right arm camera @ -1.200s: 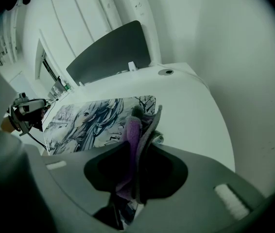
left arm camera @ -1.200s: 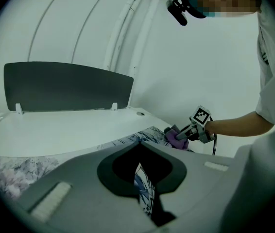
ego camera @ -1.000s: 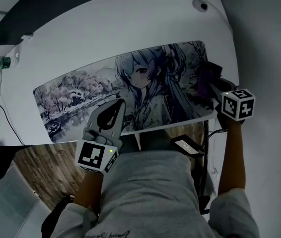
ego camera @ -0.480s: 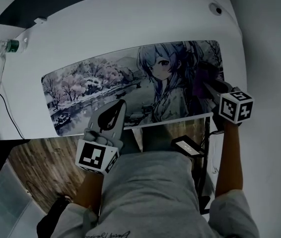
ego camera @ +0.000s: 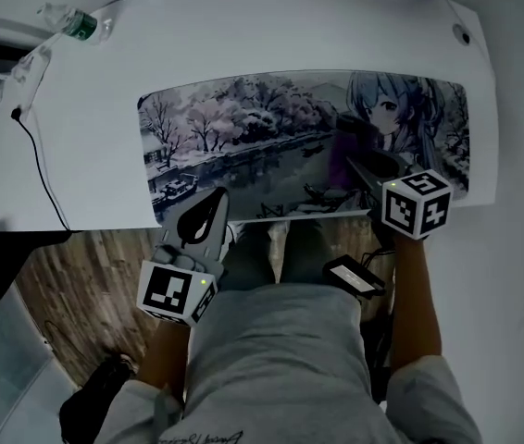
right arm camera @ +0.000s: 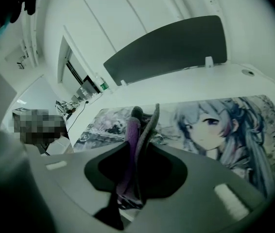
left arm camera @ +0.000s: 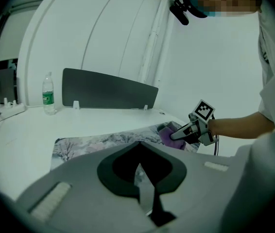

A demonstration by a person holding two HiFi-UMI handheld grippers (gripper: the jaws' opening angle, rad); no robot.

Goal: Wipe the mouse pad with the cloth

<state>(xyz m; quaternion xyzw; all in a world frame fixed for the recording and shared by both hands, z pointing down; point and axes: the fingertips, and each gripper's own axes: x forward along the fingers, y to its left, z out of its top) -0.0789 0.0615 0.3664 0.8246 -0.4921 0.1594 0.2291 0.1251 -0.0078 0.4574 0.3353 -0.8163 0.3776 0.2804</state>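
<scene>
**Right claw pinches the cloth on the pad; left claw shut and empty**

The left gripper [ego camera: 210, 207] hovers at the pad's 7 o'clock corner, over the near edge of the white desk [ego camera: 243, 35]. Its jaws are pressed together with nothing between them, and it points toward about 1 o'clock. The mouse pad [ego camera: 243, 128] lies flat, its long axis running 9 to 3 o'clock, with the printed figure at the 3 o'clock end. At 4 o'clock from the pad's centre, the right gripper [ego camera: 353, 163] points toward 10 o'clock and pinches the purple cloth [ego camera: 336, 152], which rests on the pad.
</scene>
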